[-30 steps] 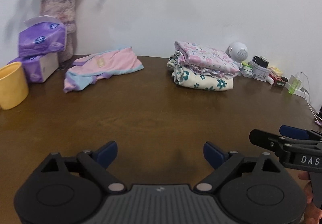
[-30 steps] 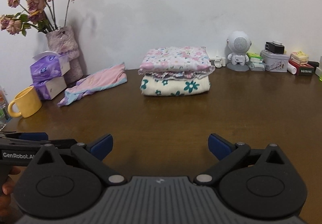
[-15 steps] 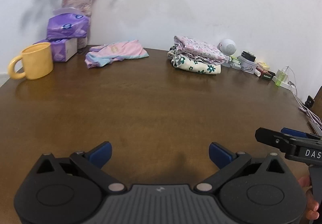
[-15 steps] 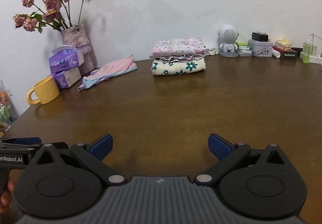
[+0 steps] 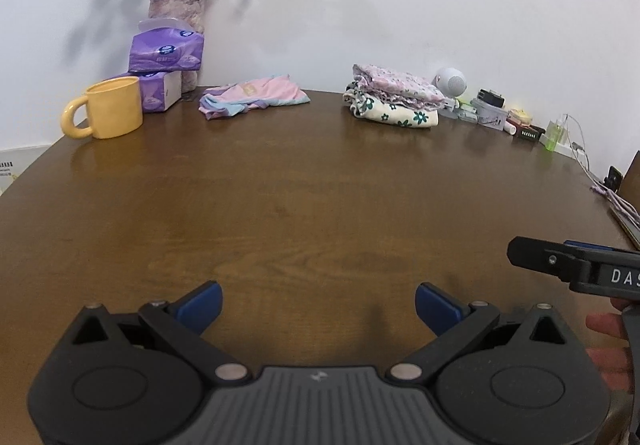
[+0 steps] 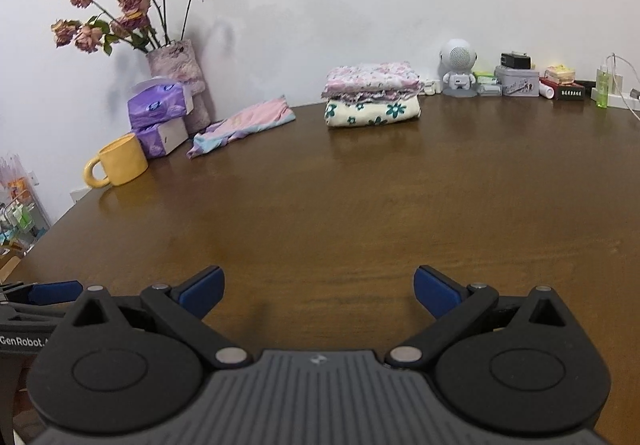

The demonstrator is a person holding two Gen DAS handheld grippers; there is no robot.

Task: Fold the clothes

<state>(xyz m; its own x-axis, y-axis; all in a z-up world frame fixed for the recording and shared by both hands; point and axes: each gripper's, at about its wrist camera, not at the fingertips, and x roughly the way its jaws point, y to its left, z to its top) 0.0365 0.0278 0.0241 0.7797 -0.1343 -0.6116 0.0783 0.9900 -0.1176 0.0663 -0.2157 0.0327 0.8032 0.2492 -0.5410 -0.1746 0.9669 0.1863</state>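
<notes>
Both rigs look identical: the left black plastic two-finger gripper (image 5: 318,303) and the right black plastic two-finger gripper (image 6: 318,287) have blue pads (image 6: 202,287), silver pivot screws and a ribbed grey centre plate with a small logo. White lettering runs along the side bars, "DAS" on one, "GenRobot" on the other.

You worked in a home: ahead of your jaws, the wooden desk (image 6: 360,205) carried a rose vase (image 6: 178,81), tissue packs (image 6: 160,107), a yellow mug (image 6: 120,161) and folded clothes (image 6: 372,95).
</notes>
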